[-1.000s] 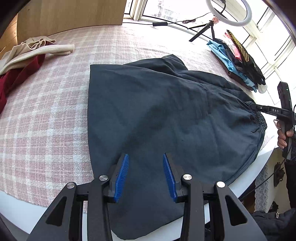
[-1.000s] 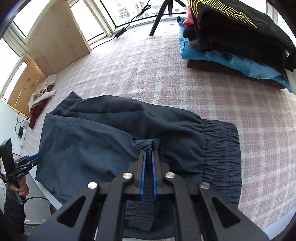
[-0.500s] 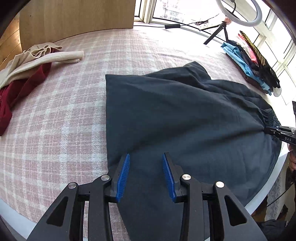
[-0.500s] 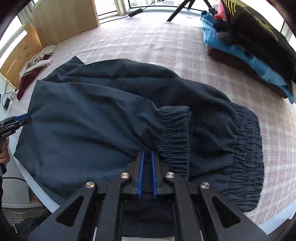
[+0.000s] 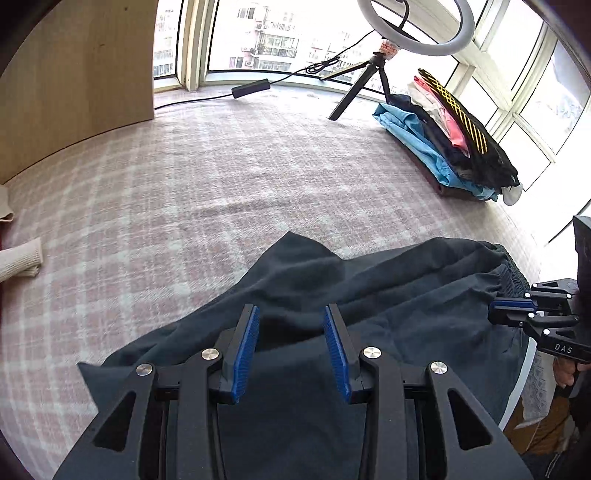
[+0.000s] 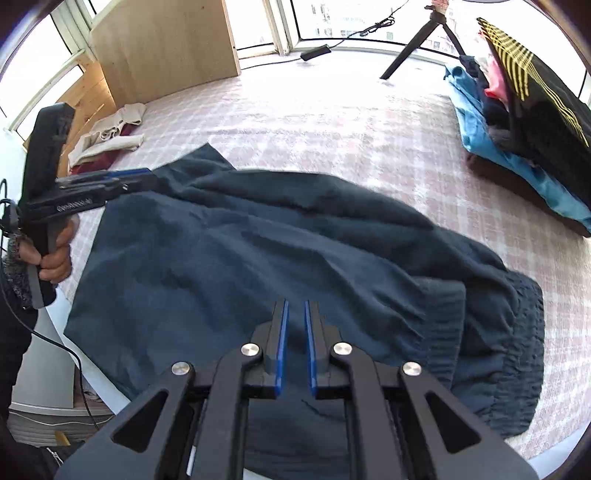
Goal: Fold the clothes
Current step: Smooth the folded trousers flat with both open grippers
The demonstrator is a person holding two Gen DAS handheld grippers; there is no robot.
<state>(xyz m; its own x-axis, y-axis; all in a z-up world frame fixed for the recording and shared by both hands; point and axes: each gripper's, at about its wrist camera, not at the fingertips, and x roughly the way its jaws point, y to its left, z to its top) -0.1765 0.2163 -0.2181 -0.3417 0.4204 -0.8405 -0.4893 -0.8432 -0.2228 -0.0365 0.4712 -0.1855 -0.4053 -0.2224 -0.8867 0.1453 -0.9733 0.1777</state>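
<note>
Two grippers are working dark trousers point(image 6: 258, 258) lying near on the bed point(image 5: 184, 192) — left gripper point(image 5: 291, 347) released above them, right gripper point(image 6: 294, 347) opening, cloth between its fingers.

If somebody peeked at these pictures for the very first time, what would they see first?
First, the big dark blue pants, lying rumpled across the middle of the pink checked bed. Next, the bright pile of folded clothes at the far right edge, with a yellow-striped black one on top. Behind it stands a ring light on a little tripod by the window.
</note>
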